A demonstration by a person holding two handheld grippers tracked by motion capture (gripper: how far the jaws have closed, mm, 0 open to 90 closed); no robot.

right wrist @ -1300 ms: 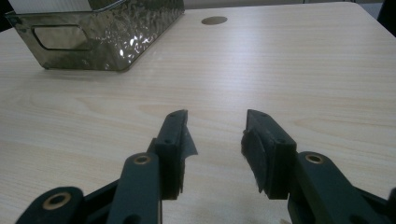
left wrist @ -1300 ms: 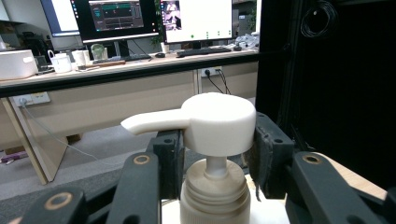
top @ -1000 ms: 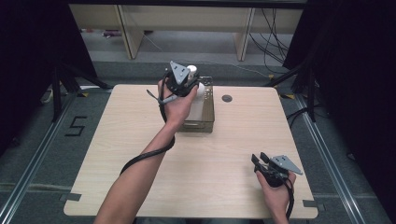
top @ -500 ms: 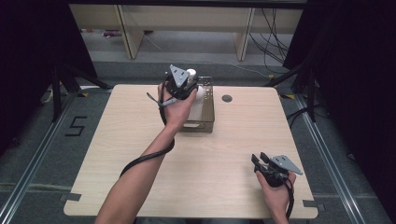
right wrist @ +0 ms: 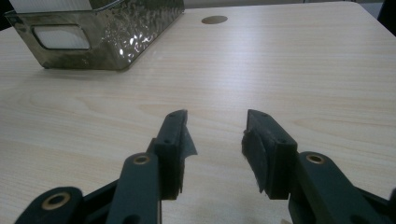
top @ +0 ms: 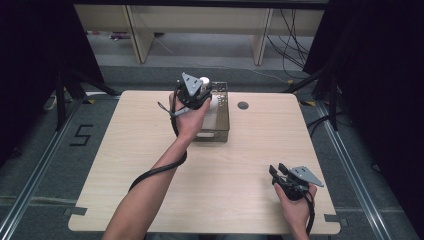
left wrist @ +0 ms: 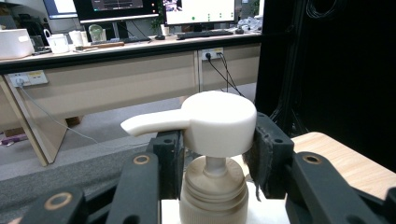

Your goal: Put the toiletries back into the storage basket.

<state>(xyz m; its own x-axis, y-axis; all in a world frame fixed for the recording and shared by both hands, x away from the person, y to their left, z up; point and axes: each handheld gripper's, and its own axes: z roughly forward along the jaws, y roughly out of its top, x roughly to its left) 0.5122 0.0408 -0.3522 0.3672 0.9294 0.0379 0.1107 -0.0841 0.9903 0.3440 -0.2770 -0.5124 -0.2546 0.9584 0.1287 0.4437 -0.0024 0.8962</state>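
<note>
A white pump bottle stands upright in the dark metal tray at the table's far middle. My left gripper reaches over it from the left. In the left gripper view both pads press the sides of the bottle's pump head, whose spout points left, above the ribbed collar; my left gripper is shut on it. Whether the bottle's base rests on the tray is hidden. My right gripper hovers low at the table's front right, open with nothing between its fingers.
The tray has a hammered shiny wall with a handle cutout showing white behind it. A round dark hole lies in the tabletop right of the tray. Black curtains flank the table; a desk with monitors stands beyond the far edge.
My left gripper, with the pump head in it, has shifted very slightly toward the near side. The right gripper has stayed where it was.
</note>
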